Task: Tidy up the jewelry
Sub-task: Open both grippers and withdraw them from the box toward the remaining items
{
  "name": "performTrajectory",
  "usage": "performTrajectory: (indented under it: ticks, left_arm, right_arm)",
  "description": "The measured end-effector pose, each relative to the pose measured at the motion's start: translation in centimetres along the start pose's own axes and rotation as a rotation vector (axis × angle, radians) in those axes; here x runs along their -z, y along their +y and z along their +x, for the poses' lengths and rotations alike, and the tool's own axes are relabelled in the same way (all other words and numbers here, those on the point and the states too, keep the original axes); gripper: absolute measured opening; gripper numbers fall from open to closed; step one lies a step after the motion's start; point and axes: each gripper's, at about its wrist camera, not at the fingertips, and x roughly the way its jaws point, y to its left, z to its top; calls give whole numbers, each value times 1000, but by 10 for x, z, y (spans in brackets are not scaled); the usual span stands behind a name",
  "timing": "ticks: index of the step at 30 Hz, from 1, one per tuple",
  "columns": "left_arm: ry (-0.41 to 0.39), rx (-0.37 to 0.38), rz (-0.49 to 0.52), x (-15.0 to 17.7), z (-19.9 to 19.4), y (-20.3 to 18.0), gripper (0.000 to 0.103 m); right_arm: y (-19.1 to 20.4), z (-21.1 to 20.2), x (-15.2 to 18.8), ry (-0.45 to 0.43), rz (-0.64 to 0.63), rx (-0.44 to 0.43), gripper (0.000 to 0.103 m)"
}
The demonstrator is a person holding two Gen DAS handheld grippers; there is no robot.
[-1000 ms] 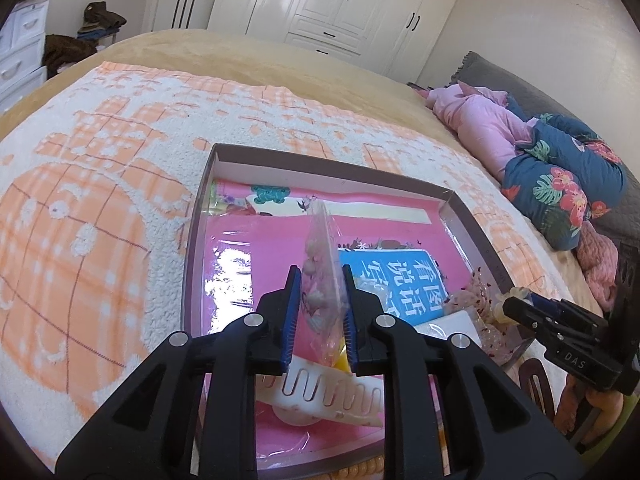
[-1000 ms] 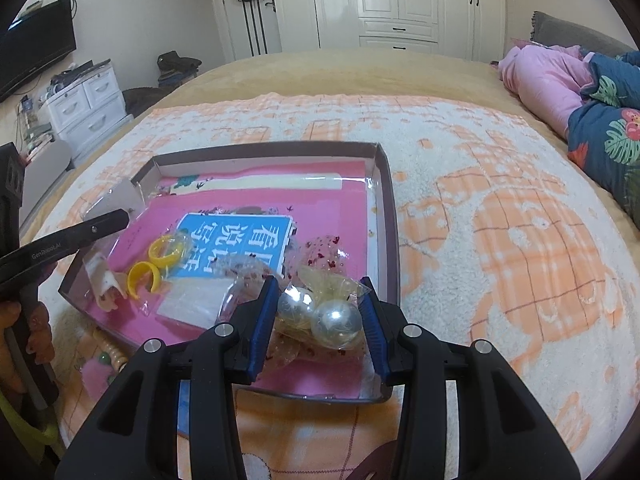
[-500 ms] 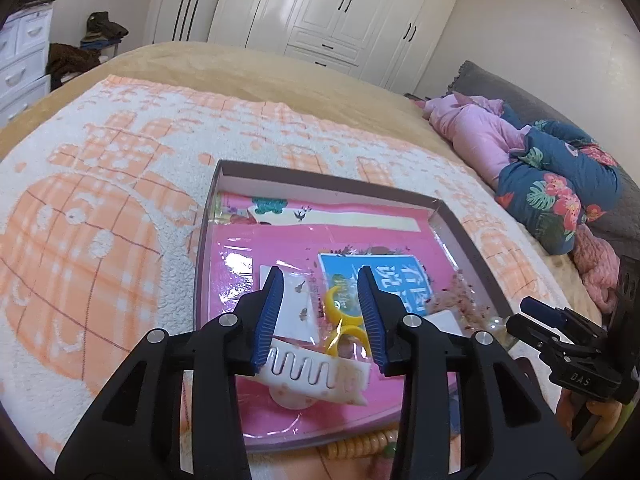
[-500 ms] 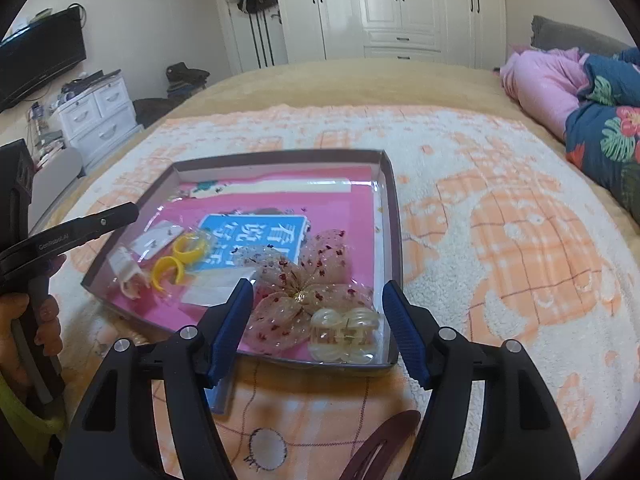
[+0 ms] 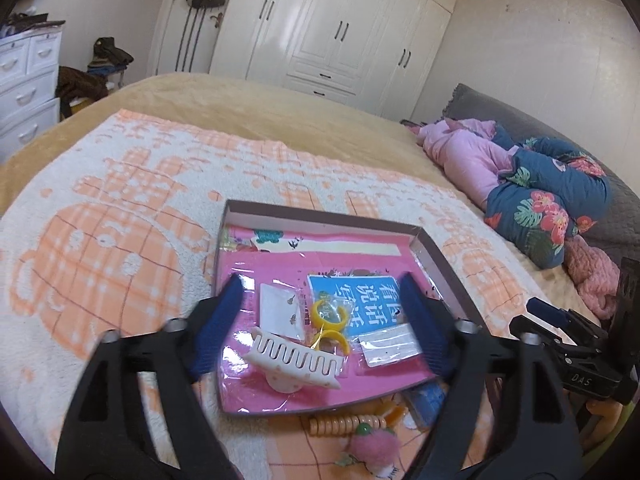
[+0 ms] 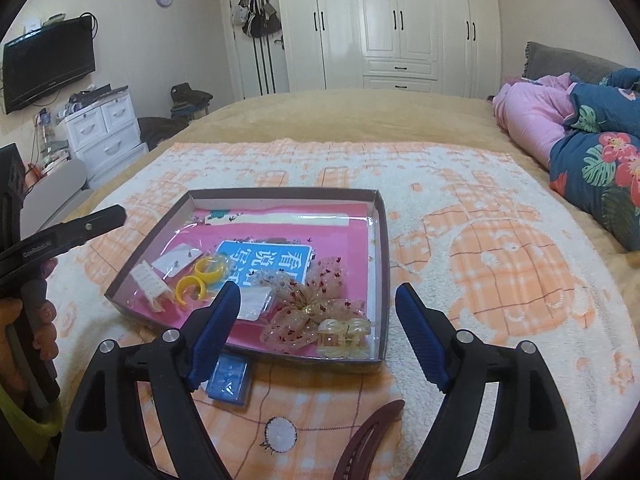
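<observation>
Opening wide, both grippers now stand clear of the tray [image 5: 434,258] on the bed, and neither has anything between its jaws. A second ago the left gripper [image 5: 320,334] pinched a small clear bag and the right gripper [image 6: 318,330] clamped a pearly hair clip [image 6: 346,336] in its wrapper. That clip now lies in the tray's near right corner, touching the sheer flower hair bow [image 6: 308,306]. A small clear packet [image 5: 280,312] lies flat beside the yellow rings [image 5: 330,320] and the white claw clip [image 5: 296,362], all inside the tray.

So two more pieces look delivered, and both hands are free for the next pick. Several things are not yet in the tray: a string of orange beads [image 5: 346,424] and a pink pompom [image 5: 374,450] on the blanket just below its near edge, a blue box [image 6: 230,378] touching that edge, and a dark red barrette [image 6: 370,438] nearer the right gripper. My guess is that these come next.
</observation>
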Motion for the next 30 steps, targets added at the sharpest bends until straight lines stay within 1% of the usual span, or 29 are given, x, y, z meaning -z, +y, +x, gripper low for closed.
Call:
performTrajectory:
  ticks: [1,2,5,20,25,30]
  left_arm:
    - [-6,1,-1,0,-3,0,83]
    - [-13,4,-3,1,-7,-1,84]
    - [-30,4,-1,3,-18,-3,92]
    - [-59,5,14,16,-52,-10,92]
    - [-57,13,27,23,-58,-15,92]
    - [-37,17,52,33,-60,-20,92]
  right_arm:
    - [-1,-3,0,-7,4,6,82]
    - [-1,-7,1,-19,8,11,85]
    - [-3,-14,2,-29,11,11,85]
    - [-4,-50,10,-62,12,21,85]
    - [0,-56,14,-57,5,19,85]
    - [5,-60,20,-50,-11,17,85]
